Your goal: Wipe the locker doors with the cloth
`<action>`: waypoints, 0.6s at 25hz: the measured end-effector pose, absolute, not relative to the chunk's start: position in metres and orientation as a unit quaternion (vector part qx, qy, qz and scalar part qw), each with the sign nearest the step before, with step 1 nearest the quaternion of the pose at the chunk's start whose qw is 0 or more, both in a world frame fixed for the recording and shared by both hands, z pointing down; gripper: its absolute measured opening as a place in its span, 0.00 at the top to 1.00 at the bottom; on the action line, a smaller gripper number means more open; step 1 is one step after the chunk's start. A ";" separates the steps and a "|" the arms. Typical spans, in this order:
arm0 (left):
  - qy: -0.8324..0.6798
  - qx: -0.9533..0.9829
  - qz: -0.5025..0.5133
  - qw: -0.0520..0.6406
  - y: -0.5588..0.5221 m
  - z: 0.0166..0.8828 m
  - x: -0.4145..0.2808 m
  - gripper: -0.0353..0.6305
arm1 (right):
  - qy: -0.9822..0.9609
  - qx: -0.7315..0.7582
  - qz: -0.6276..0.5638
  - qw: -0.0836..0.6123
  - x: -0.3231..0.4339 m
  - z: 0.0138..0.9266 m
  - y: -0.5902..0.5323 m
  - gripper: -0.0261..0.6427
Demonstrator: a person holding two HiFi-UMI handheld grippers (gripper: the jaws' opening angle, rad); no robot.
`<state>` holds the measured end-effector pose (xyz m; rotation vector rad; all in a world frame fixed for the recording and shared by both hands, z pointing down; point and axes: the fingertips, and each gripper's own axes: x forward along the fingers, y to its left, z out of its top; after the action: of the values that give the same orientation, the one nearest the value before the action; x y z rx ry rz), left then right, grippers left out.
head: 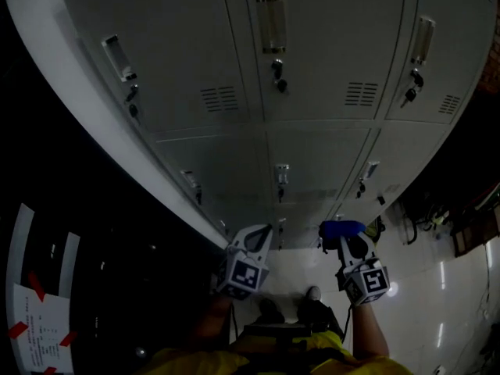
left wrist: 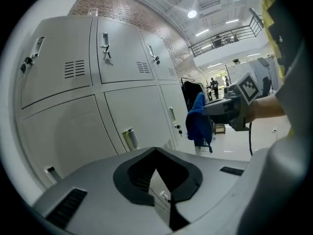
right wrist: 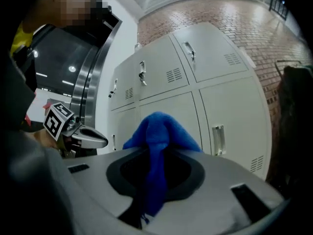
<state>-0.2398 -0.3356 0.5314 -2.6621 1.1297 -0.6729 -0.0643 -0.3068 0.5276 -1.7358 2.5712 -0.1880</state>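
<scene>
- Locker doors (head: pixel 320 45): grey metal, stacked in rows. Each has a recessed handle, a lock and a small vent grille.
- Cloth (right wrist: pixel 159 131): blue and bunched, pinched between the fingers of the right gripper (head: pixel 349 239). Its top mounds above the tips and a tail hangs down. It is held near a lower door; I cannot tell whether it touches.
- Left gripper (head: pixel 260 234): fingers pressed together with nothing between them, pointed at the lower doors, near the right gripper.
- Floor (head: pixel 422 303): pale and glossy.
</scene>
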 end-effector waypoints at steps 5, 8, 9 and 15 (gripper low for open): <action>0.381 -0.893 -0.210 0.119 -0.299 0.510 -0.233 0.94 | 0.834 -0.550 -0.040 0.012 -0.086 0.507 -0.278 0.86; 0.391 -0.887 -0.204 0.135 -0.264 0.497 -0.225 0.94 | 0.843 -0.536 -0.038 0.017 -0.088 0.500 -0.255 0.86; 0.394 -0.885 -0.205 0.137 -0.252 0.496 -0.220 0.94 | 0.846 -0.530 -0.042 0.023 -0.084 0.498 -0.246 0.86; 0.424 -0.873 -0.207 0.129 -0.187 0.499 -0.168 0.94 | 0.860 -0.509 -0.033 0.022 -0.035 0.487 -0.175 0.86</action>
<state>-0.1679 -0.1872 0.4985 -2.5368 1.2315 -0.6004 -0.0350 -0.1752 0.4866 -1.5773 2.6641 -0.1010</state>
